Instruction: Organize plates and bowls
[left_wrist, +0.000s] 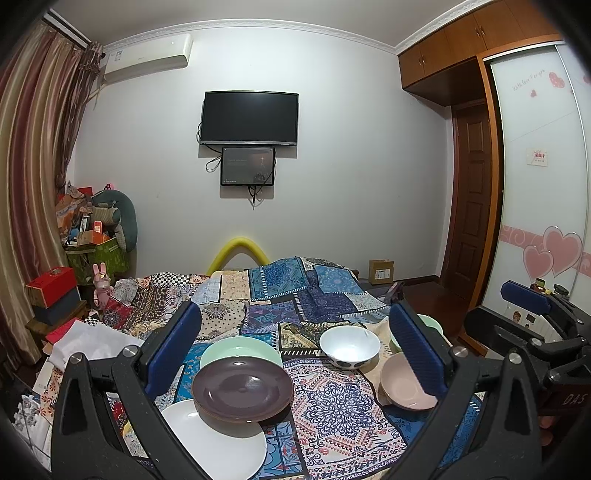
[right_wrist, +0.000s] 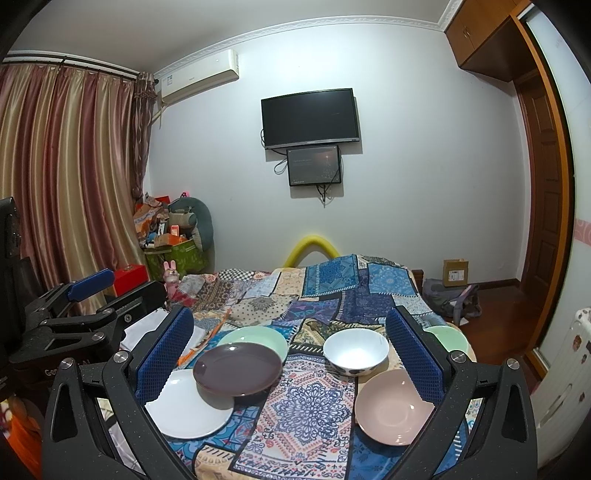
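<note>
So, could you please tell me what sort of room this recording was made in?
Most likely a home bedroom: a wall-mounted TV under an air conditioner, a built-in wardrobe, and a patchwork cloth, seemingly over a bed, where the plates and bowls sit.

A patchwork cloth (left_wrist: 325, 295) lies below a wall television (left_wrist: 249, 118).

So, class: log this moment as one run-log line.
left gripper: open, empty | right gripper: open, empty | purple plate: overlapping white plate and green plate | white bowl: upright | stacking: not started
</note>
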